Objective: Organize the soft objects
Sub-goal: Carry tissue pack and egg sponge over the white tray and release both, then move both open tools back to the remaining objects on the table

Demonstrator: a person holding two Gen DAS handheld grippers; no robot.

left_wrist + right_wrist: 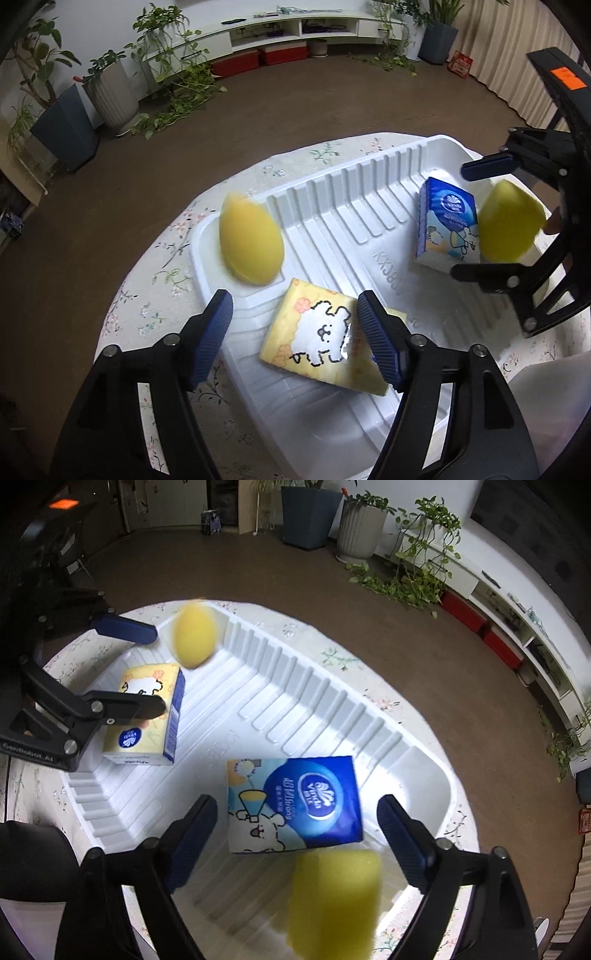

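A white ribbed plastic tray [332, 206] [295, 701] lies on the floral tablecloth. In it lie a yellow tissue pack [321, 339] [147, 716] and a blue tissue pack [445, 225] [295, 805]. A blurred yellow sponge [251, 243] [194, 635] is at the tray's far corner near my left gripper. A second yellow sponge [511, 225] [332, 897] is between my right gripper's fingers, not pinched. My left gripper [295, 332] [144, 668] is open over the yellow pack. My right gripper [295, 838] [476, 218] is open over the blue pack.
The round table [155, 295] has a floral cloth and drops to brown floor all round. Potted plants [110, 92], a dark planter [310, 513] and a low white shelf [295, 26] with red boxes stand along the walls.
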